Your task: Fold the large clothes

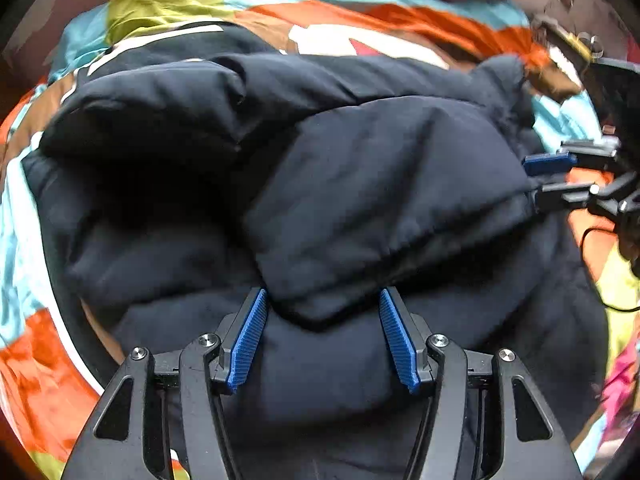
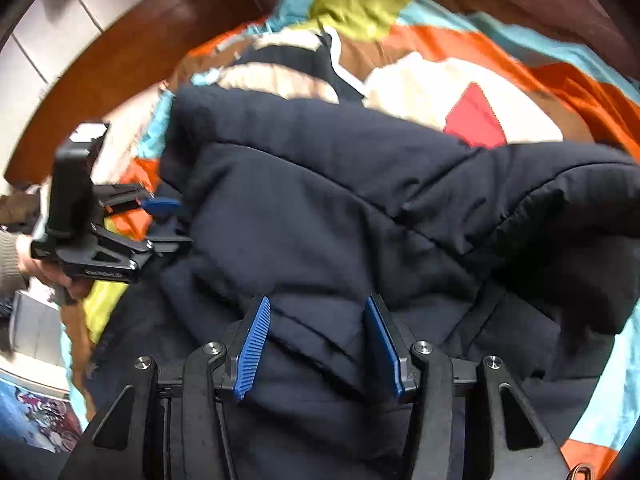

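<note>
A dark navy puffer jacket (image 1: pixel 360 184) lies bunched and partly folded on a bed and fills both views. My left gripper (image 1: pixel 323 294) points down at it, jaws apart, with a folded corner of the jacket lying loose between the blue pads (image 1: pixel 250 336). In the right wrist view the left gripper (image 2: pixel 176 222) is at the jacket's left edge. My right gripper (image 2: pixel 317 299) is also open over the jacket (image 2: pixel 340 208), with a ridge of fabric between its pads but not pinched. From the left wrist view the right gripper (image 1: pixel 536 180) straddles the jacket's right edge.
A patchwork bedspread (image 2: pixel 440 44) in orange, teal, yellow-green, white and red lies under the jacket. A brown wooden bed frame (image 2: pixel 120 56) and a pale tiled surface (image 2: pixel 44 28) are at the upper left. A hand in a knit sleeve (image 2: pixel 24 260) holds the left gripper. A thin black cable (image 1: pixel 588 264) hangs at right.
</note>
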The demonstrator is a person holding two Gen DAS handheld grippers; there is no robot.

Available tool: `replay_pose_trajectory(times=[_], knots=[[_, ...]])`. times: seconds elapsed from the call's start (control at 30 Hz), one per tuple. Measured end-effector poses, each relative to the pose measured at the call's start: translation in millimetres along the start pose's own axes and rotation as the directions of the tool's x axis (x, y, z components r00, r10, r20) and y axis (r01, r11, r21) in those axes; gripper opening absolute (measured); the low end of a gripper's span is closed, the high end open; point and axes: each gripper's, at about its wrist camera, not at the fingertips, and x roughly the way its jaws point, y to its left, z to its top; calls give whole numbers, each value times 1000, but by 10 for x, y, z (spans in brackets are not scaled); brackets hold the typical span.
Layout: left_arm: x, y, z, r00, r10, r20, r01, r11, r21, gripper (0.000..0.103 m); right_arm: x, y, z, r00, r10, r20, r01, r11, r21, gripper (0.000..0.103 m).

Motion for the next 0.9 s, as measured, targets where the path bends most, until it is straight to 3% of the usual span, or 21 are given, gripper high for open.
replay_pose_trajectory(times=[0.07,0.23,0.33,0.53,0.73,0.9], knots=[[-51,-19,-67,1000,1,-11,-1,1000,-3,52,-11,37,-55,1000,-1,-20,0,1000,-11,54],[-186,-135,-200,1000,0,-22,0,1000,15,52,-153,188,-251,999,3,-37,-3,1000,-5,56],[-252,-215,-294,999,-18,-31,18,1000,13,52,-213,313,-383,999,-12,-30,11,1000,-28,74],[-355,-427,-625,998,3,-55,0,998,61,52,-280,608,-701,996,-53,-66,46,993,-107,75],[-677,-683,-1322,996,33,-78,-22,990,140,52,-425,1063,-1244,990,-94,-109,70,975,-209,75],[-880,-919,-2010,988,41,-149,-17,987,159,52,-534,1394,-1807,982,-99,-161,56,967,-249,75]])
